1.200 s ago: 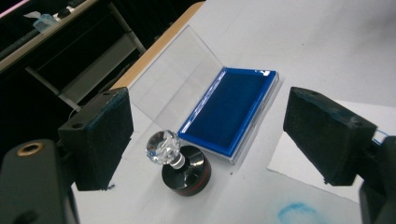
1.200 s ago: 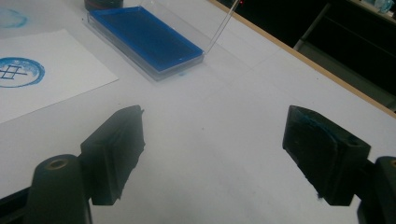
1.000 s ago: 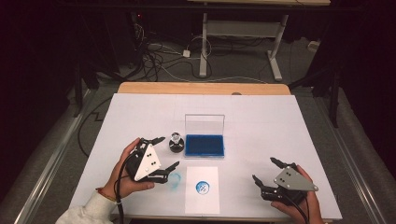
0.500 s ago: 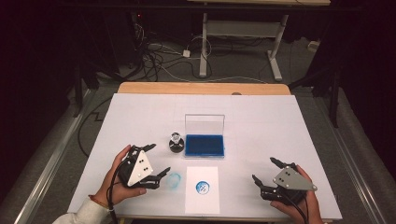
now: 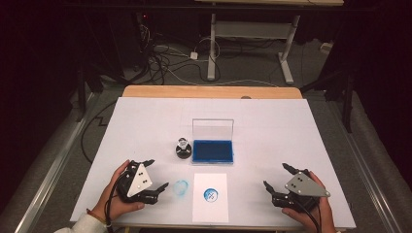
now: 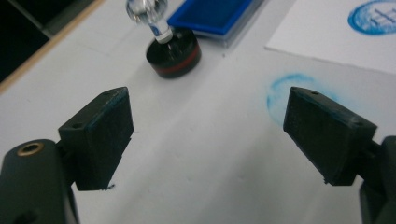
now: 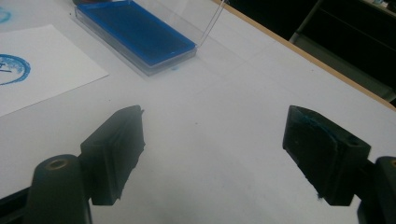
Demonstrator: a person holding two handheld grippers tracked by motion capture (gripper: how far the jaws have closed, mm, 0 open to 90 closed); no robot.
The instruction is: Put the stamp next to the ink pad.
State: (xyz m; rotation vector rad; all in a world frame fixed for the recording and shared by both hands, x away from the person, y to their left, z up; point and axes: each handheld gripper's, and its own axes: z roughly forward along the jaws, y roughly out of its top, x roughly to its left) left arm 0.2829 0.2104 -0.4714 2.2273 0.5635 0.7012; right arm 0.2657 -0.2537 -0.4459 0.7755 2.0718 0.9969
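**Stamp standing free, both grippers empty**

Stamp (image 5: 182,148) sits upright on the white table (image 5: 301,141), just left of the blue ink pad (image 5: 212,151) with its clear lid raised. In front of the pad lies the paper (image 5: 210,197), already carrying a round blue print (image 5: 211,194). Beside the paper, a blue ring smear (image 5: 180,188) marks the bare tabletop.

Your left gripper (image 5: 151,177) hangs near that smear with its jaws spread wide, holding nothing; your right gripper (image 5: 277,178) rests at the near right, equally wide and empty.

Watch the stamp's glassy knob (image 6: 148,13): it looks smooth and narrow above a heavier black base, so a pinch high up could slip or tip it toward the pad. The left jaws hover close to wet-looking ink; brushing the smear would likely spread it onto the pads and then onto the paper. The sheet lies loose and may slide if nudged.

Beyond the table the room is dark, with cables on the floor (image 5: 170,53) and a desk frame (image 5: 248,43) behind.
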